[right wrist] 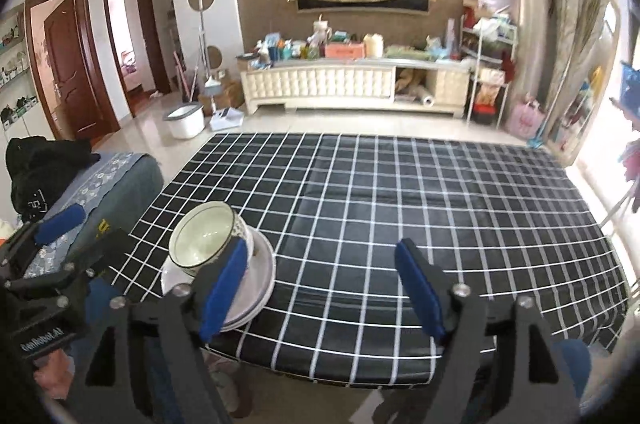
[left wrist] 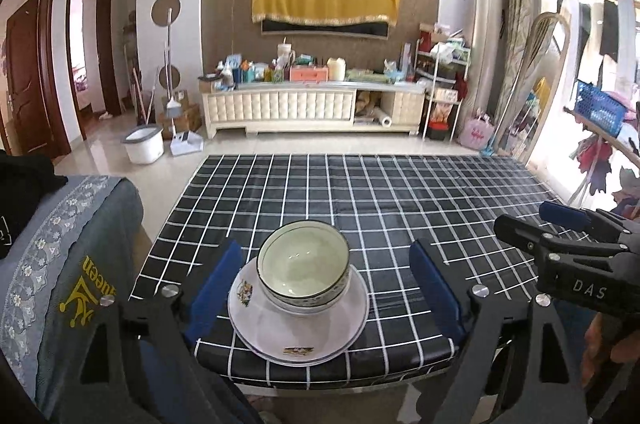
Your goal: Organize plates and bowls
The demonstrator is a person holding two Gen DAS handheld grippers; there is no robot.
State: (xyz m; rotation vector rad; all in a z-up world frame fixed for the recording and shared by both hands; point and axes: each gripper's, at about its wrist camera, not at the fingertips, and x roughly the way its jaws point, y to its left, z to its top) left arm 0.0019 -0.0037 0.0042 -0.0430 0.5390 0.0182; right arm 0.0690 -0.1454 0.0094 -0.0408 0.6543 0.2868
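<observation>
The left gripper [left wrist: 324, 288] fills the lower frame, jaws wide apart; the right gripper [right wrist: 320, 284] does likewise, also empty.

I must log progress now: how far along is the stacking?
Done: the white bowls sit nested on the white patterned plates at the near edge of the black checked table. In hand: nothing; left gripper and right gripper are open. No loose dishes visible.

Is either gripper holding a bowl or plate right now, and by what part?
Nothing is held. The left gripper is open around the nested white bowls on the stacked white plates, pads apart from them. The right gripper is open, empty.
</observation>
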